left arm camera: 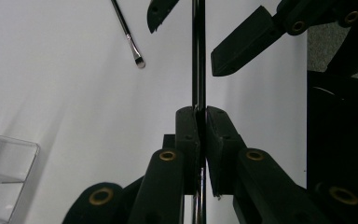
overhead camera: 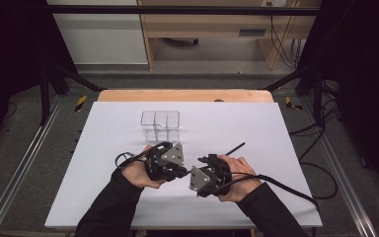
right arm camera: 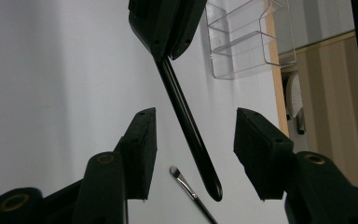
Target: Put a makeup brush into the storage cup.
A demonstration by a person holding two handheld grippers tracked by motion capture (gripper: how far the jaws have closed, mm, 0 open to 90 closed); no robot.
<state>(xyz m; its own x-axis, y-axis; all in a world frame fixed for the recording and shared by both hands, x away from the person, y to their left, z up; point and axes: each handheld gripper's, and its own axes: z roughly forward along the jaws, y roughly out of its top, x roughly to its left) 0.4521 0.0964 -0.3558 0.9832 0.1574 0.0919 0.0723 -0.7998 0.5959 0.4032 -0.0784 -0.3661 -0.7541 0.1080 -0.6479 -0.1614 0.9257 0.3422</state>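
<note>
left gripper view: jaws clamping black stick point(left arm camera: 198, 56)

clear divided box point(overhead camera: 160, 124), white table point(overhead camera: 103, 163)

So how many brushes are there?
2. One black brush handle is clamped in the left gripper, with its far end between the right gripper's open jaws. The other, a small makeup brush, lies on the white table.
</note>
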